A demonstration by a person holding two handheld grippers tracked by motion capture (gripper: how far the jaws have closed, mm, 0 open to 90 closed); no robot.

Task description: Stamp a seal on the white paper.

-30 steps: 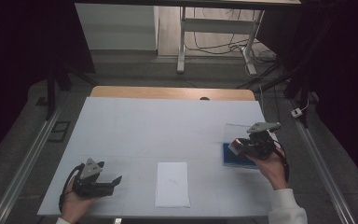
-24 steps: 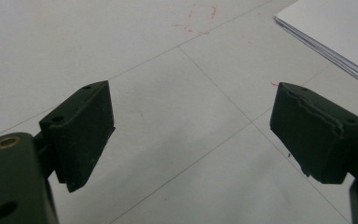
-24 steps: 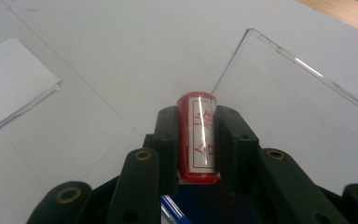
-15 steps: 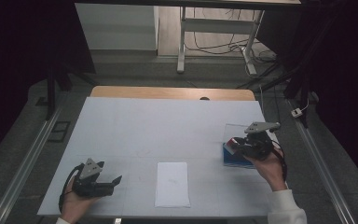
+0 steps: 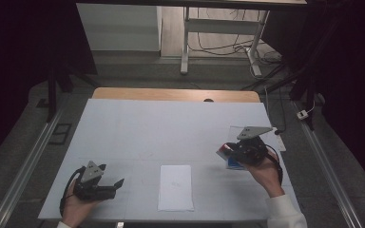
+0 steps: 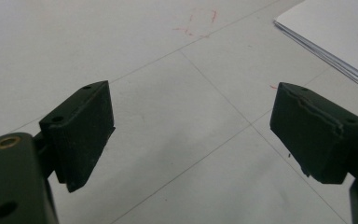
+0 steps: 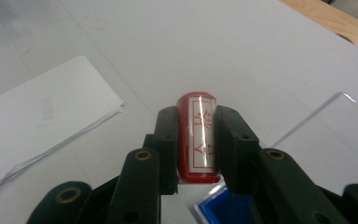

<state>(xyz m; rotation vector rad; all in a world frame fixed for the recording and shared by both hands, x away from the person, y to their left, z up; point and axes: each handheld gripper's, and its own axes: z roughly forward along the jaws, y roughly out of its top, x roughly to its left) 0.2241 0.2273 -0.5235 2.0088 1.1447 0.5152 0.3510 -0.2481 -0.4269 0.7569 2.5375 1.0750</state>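
Red stamp (image 7: pixel 197 136) clamped between right gripper (image 7: pixel 196 140) fingers (image 7: pixel 168 140), above blue ink pad (image 7: pixel 223 211); left gripper (image 6: pixel 191 130) fingers spread, empty.

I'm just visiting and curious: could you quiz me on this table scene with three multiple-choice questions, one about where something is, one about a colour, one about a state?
1. Where does the stack of paper lie?
A. between the two claws, near the table's front edge
B. on the floor
C. at the far wooden edge

2. What colour is the stamp in the right claw?
A. green
B. red
C. yellow

3. How is the left claw?
A. shut on paper
B. holding a stamp
C. open, nothing between its jaws

Answers: 1 A, the high view shows it there; 2 B, red with a white label; 3 C, its jaws stand wide apart over the bare table.
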